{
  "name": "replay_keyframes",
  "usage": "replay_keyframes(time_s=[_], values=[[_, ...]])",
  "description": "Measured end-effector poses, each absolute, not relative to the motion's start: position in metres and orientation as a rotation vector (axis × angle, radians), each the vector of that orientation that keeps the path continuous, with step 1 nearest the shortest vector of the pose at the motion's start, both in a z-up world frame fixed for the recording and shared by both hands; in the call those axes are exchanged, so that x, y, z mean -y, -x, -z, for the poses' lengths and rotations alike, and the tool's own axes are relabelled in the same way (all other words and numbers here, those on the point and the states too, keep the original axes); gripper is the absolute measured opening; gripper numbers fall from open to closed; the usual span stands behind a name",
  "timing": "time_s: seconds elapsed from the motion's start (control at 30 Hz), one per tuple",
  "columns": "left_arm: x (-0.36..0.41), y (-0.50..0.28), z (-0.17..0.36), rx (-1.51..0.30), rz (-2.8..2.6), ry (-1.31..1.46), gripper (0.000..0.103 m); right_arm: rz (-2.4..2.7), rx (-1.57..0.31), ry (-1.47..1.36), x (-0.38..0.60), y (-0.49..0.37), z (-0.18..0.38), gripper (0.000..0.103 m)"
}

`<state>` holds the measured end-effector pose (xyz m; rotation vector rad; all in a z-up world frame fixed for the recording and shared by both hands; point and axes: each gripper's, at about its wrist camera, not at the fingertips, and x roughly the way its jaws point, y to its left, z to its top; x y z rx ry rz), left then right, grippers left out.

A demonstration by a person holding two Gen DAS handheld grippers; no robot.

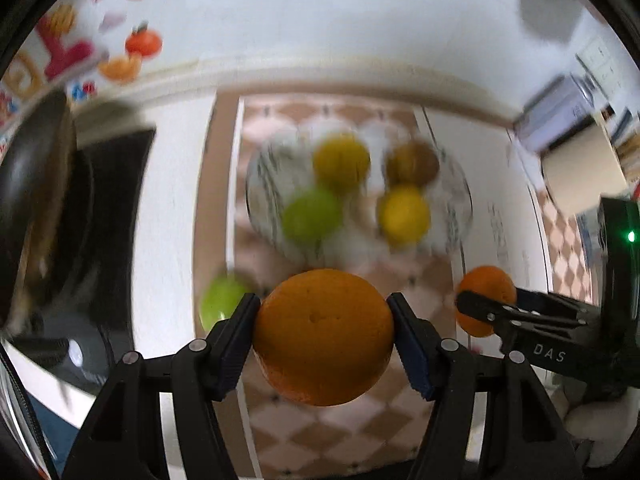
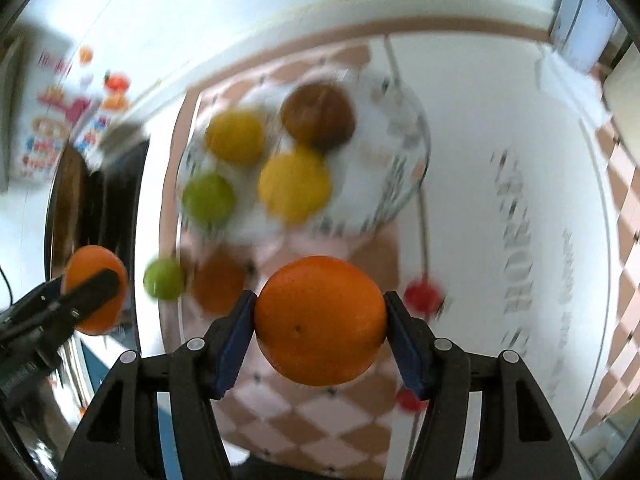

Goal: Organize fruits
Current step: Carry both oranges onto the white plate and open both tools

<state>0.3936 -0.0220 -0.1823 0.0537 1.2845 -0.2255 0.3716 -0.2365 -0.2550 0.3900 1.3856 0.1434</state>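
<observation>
My left gripper point(image 1: 323, 320) is shut on an orange point(image 1: 323, 336) and holds it above the checkered cloth. My right gripper point(image 2: 320, 316) is shut on a second orange point(image 2: 320, 320); it also shows at the right of the left wrist view point(image 1: 486, 300). Ahead lies a patterned glass plate point(image 1: 264, 184), also in the right wrist view point(image 2: 404, 168), with two yellow fruits point(image 1: 341, 162) point(image 1: 404, 214), a green fruit point(image 1: 310, 216) and a brown fruit point(image 1: 412, 163). A loose green fruit point(image 1: 220, 300) lies near the cloth's left edge. The views are blurred.
A dark pan point(image 1: 36, 208) stands on a black hob at the left. Two small red fruits point(image 2: 422, 298) lie on the cloth at the right. A white mat with lettering point(image 2: 520, 240) lies right of the cloth. Boxes point(image 1: 560, 120) stand at the far right.
</observation>
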Motion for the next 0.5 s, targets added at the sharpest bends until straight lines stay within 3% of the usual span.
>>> replay_keyframes(time_s=[0.17, 0.5], values=[[0.021, -0.453, 0.183, -1.281, 0.174, -0.101, 0.063, -0.079, -1.386, -0.383, 0.251, -0.418, 0.265, 0.066], [0.022, -0.524, 0.258, -1.449, 0.111, -0.124, 0.063, -0.046, -1.445, -0.342, 0.249, -0.455, 0.292, 0.066]])
